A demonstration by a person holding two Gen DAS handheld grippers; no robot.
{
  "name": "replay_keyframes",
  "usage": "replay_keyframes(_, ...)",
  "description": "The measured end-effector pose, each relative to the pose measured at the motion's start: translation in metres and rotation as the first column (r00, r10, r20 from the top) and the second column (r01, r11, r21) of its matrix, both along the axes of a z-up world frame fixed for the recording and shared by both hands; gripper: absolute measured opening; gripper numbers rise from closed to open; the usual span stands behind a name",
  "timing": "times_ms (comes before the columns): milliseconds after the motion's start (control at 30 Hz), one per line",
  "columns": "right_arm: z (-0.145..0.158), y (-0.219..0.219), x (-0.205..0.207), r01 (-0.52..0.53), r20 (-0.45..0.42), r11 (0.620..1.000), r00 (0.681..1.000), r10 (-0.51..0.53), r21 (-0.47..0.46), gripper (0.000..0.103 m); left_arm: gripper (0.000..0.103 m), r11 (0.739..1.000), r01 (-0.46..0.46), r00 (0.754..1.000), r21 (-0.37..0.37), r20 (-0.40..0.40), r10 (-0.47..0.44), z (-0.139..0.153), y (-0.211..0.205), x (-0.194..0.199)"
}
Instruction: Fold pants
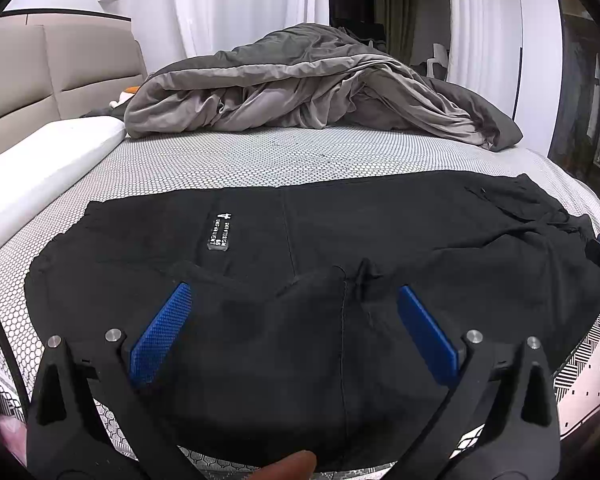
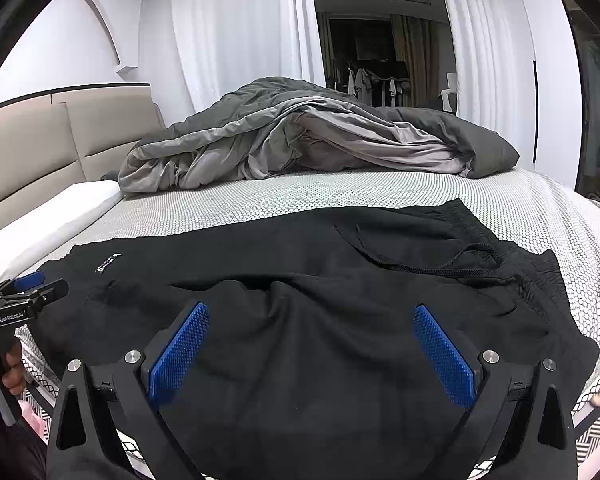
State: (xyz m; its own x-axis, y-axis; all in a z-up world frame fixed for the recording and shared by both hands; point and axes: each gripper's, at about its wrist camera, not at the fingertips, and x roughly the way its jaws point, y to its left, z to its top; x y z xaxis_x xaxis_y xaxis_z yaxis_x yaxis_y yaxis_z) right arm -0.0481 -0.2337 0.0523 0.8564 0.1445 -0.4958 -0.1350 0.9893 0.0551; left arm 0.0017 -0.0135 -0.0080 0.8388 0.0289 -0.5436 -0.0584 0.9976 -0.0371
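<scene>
Pants (image 1: 300,240) seemingly under left gripper (image 1: 294,296)

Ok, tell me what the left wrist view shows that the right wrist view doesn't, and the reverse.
Only the left wrist view: the white lettering on the pants' patch clear enough to make out as print, and an orange and white object by the headboard.

Only the right wrist view: the elastic waistband with its drawstring, clothes hanging in the room beyond, and a hand holding the left gripper.

Both: black pants spread on the honeycomb bed cover, the grey duvet, white curtains, both grippers open.
</scene>
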Motion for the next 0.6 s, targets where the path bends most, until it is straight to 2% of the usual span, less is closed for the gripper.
replay_keyframes(600,-0.0006,0.0008,0.0024,0.001,-0.001,1.0,1.0,-0.001,-0.004,0.103,0.102,1.0,-0.002,1.0,0.002,0.001,0.002,0.0005,0.0005,0.0)
